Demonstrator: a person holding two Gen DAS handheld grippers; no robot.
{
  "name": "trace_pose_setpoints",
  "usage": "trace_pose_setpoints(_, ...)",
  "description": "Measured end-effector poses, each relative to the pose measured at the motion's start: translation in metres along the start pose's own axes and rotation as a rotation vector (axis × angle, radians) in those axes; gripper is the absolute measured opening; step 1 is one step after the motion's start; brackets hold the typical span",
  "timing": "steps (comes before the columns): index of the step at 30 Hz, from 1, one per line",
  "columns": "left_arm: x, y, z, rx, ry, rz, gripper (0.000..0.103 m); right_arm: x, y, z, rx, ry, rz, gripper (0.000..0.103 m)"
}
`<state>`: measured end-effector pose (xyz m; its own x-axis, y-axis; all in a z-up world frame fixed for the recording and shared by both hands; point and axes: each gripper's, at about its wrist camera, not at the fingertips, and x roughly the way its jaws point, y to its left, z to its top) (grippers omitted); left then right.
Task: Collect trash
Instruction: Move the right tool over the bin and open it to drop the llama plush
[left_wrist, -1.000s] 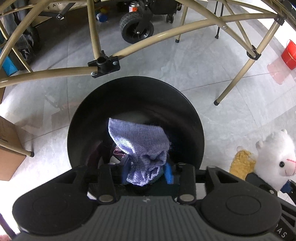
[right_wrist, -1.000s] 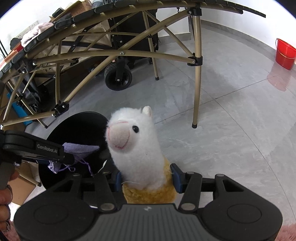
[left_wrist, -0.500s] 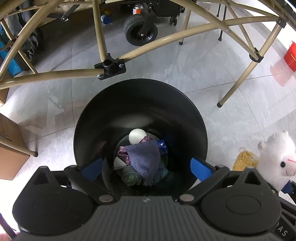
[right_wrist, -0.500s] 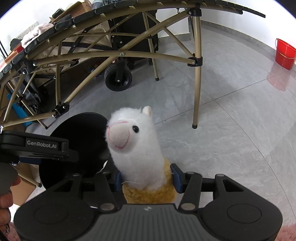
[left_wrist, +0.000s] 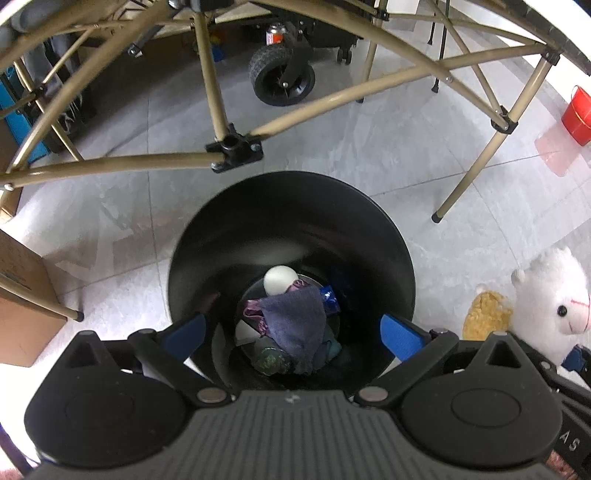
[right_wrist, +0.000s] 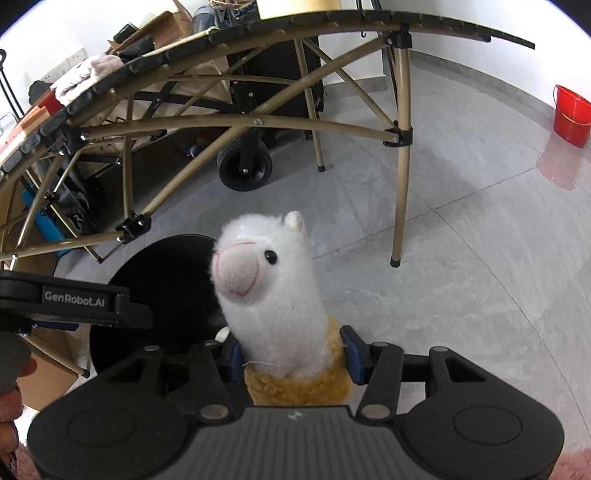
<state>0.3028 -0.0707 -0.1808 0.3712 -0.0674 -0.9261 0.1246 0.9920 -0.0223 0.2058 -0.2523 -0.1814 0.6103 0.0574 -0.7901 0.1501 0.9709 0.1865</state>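
- The left gripper (left_wrist: 291, 334) points steeply down over the mouth of a round black plastic trash bin (left_wrist: 373, 236); its blue-padded fingers (left_wrist: 400, 338) are spread as wide as they go, one at each side of the opening, with nothing between them.
- Only the left wrist view looks into the bin: at the bottom, straight ahead of the spread fingers, lies a crumpled blue-grey woven cloth (left_wrist: 295, 323) on top of other rubbish, with a white ball (left_wrist: 280, 280) just beyond it, a shiny purple wrapper (left_wrist: 255, 308) at its left edge and a blue wrapper (left_wrist: 330, 297) at its right.
- The right gripper (right_wrist: 293, 356) is clamped on a white plush alpaca with a yellow fleece body (right_wrist: 273, 291); the blue pads press into the yellow fleece from both sides, and the head rises upright above them.
- The left wrist view shows the same toy (left_wrist: 546, 310) off to the right of the left gripper, outside the bin and beside its rim.
- Only the right wrist view shows the left gripper from the side (right_wrist: 70, 304), a black body held above the bin (right_wrist: 173, 280), with part of a person's hand (right_wrist: 11, 398) below it at the frame's left edge.
- Both views show a tan metal-tube folding frame (left_wrist: 207, 162) standing beyond the bin, a black rubber wheel (left_wrist: 282, 75) further off, and a red plastic bucket (right_wrist: 570, 114) far to the right on the grey tiled floor (right_wrist: 461, 258).
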Motion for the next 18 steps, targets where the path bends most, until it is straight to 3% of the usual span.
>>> trace_pose_setpoints(18, -0.057, 0.061, -0.013, -0.089, -0.139, 0.022, 0.103, -0.013, 0.057, 0.013, -0.104, -0.059, 0.086, 0.051)
